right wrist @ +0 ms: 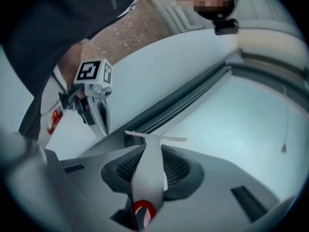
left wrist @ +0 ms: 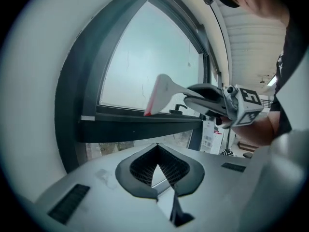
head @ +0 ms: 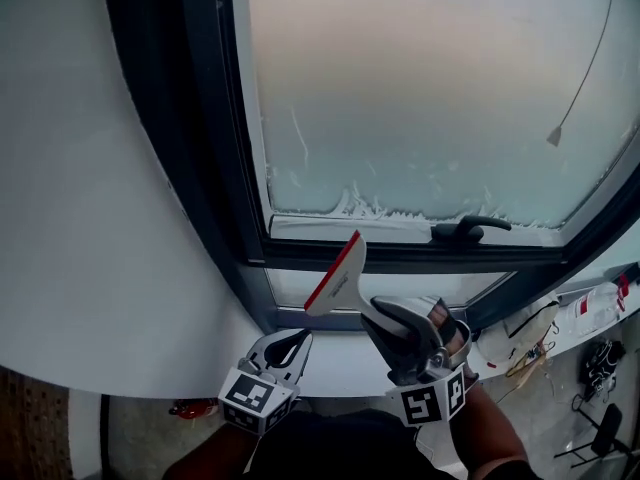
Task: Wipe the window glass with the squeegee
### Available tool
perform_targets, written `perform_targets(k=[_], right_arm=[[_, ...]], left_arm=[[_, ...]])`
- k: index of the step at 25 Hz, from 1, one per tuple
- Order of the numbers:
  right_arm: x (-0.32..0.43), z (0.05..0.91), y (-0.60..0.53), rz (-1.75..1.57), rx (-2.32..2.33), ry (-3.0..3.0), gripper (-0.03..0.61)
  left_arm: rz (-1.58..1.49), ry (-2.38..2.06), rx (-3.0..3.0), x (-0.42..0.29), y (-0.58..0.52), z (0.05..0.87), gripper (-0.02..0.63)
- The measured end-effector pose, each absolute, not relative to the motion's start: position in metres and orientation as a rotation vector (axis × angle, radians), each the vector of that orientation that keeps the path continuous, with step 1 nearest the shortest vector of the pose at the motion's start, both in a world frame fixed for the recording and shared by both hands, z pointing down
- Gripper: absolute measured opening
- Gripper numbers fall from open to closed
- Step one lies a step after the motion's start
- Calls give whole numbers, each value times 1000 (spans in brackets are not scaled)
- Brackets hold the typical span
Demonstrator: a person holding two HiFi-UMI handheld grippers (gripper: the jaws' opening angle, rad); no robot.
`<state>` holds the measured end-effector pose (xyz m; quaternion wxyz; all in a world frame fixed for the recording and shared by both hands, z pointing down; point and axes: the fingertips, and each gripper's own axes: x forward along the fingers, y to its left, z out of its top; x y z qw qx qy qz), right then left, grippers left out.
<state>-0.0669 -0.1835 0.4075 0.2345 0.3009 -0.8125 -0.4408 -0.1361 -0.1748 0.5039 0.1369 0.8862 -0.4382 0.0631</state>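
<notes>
Right claw (head: 388,320) tight on squeegee (head: 338,273) handle, blade edge at lower frame (head: 420,255) under window glass (head: 430,88); left claw (head: 303,338) closed, empty.

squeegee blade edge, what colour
Red, along the white squeegee; clearest in the head view.

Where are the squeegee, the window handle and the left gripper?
squeegee (head: 340,274): head view, white blade head.
window handle (head: 470,229): head view, dark lever's middle.
left gripper (left wrist: 156,149): left gripper view, between the jaws' tips.

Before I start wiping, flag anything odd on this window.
Ragged white residue clings along the bottom edge of the glass, with thin streaks running up near its left side. It looks like leftover foam or frost. Nothing else stands out.
</notes>
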Motion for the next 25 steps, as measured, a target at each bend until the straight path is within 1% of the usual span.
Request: perform_targets(k=[3,8,15,25], right_arm=[[-87,389,-221,-1468,787,-1939,87],[-121,364,-263,-1634,723,-1757,87],[-164,366,-295,-1719,623,-1716,87],[-174,377,-311,-1789,540,-1685,87]], left_arm=[[205,-1228,2589,-145,-180,512,0],[188,-1189,2607,-148,-179,514,0],[98,-1337,2491,-158,-183,505,0],[60,-1444,2420,-168,-176,520,0]])
